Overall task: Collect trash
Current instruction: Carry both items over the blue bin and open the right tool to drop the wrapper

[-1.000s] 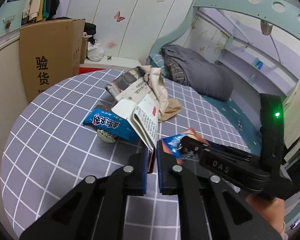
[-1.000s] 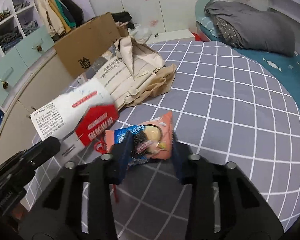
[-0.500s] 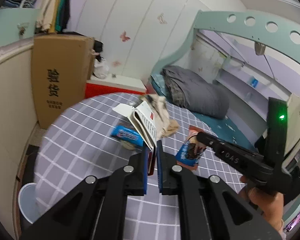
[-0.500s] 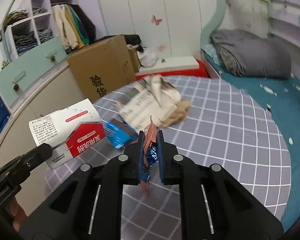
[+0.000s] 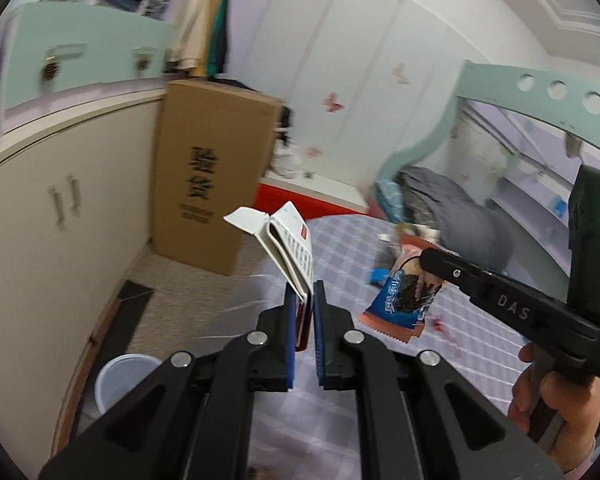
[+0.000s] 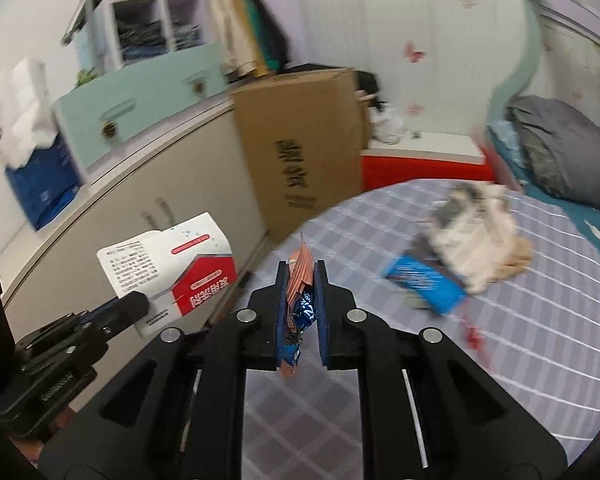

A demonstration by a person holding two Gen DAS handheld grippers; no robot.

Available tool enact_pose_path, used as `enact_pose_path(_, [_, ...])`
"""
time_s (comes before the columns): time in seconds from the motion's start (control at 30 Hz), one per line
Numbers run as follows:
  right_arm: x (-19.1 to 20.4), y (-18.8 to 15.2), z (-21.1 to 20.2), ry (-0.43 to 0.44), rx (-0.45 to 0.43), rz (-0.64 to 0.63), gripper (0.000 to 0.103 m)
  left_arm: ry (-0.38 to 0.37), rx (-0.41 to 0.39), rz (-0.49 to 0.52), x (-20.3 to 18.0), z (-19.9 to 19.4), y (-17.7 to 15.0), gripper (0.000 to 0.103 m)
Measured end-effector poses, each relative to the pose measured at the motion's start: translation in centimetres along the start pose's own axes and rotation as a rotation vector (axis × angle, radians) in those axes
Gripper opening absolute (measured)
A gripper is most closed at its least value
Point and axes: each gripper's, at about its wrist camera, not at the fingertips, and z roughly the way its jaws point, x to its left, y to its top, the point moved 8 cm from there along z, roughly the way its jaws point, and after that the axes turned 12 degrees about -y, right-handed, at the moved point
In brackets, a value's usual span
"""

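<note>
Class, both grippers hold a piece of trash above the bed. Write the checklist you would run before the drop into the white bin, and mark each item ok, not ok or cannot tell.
1. Left gripper clamped on the flattened carton: ok.
2. Right gripper clamped on the snack wrapper: ok.
3. White bin located, on the floor beside the bed: ok.
4. Bin has room: cannot tell, its inside is cut off.
5. Either load above the bin: not ok, both hang short of it.
6. Bed cleared: not ok, the blue packet and crumpled newspaper remain.
</note>
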Motion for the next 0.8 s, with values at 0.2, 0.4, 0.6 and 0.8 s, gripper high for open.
enact_pose_path(0.2, [9.1, -1.5, 3.4, 0.106, 0.062, -0.082, 0.012, 0.132, 0.003, -0.083, 9.4, -3.4, -1.4, 0.007])
enact_pose_path(0.4, [16.7, -5.1, 8.5, 0.162, 0.166, -0.162, 0.013, 0.242, 0.045, -0.183, 17.8, -4.3, -4.2, 0.007])
enact_pose_path(0.6, [21.7, -9.5, 14.1, 0.183, 0.274, -0.213, 0.013, 0.3, 0.101, -0.252, 23.5, -3.7, -7.2, 0.007])
enact_pose_path(0.8, [24.0, -12.4, 18.4, 0.194, 0.332, -0.224, 0.035, 0.342, 0.164, -0.307, 27.9, -2.2, -10.1, 0.007])
